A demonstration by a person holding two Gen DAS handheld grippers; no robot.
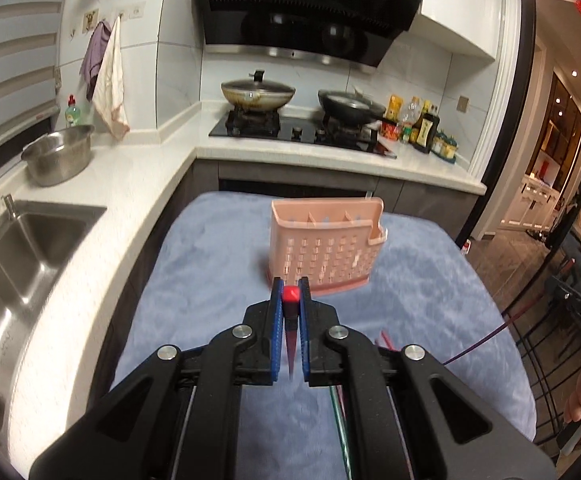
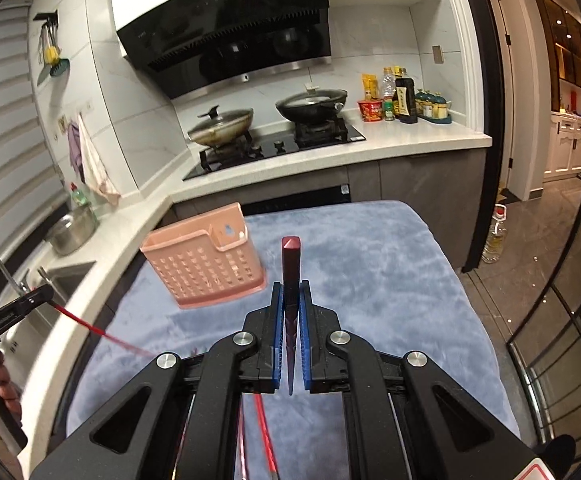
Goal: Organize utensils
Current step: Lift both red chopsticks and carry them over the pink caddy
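Observation:
A pink perforated utensil holder (image 1: 326,248) stands upright on the blue cloth (image 1: 218,264), just beyond my left gripper (image 1: 290,285). That gripper is shut on a bright red chopstick (image 1: 291,295), whose square end points at the holder. My right gripper (image 2: 291,286) is shut on a dark red chopstick (image 2: 291,256), with the holder (image 2: 202,264) ahead and to its left. In the right wrist view the left gripper (image 2: 36,300) shows at the left edge with its red chopstick (image 2: 90,326) trailing down. Loose chopsticks (image 2: 264,432) lie on the cloth beneath both grippers, including a green one (image 1: 340,420).
A steel sink (image 1: 30,248) and a steel pot (image 1: 58,156) sit on the white counter at left. The stove (image 1: 298,130) behind carries two lidded woks, with bottles (image 1: 422,124) beside it. A black wire rack (image 2: 550,360) stands right of the table.

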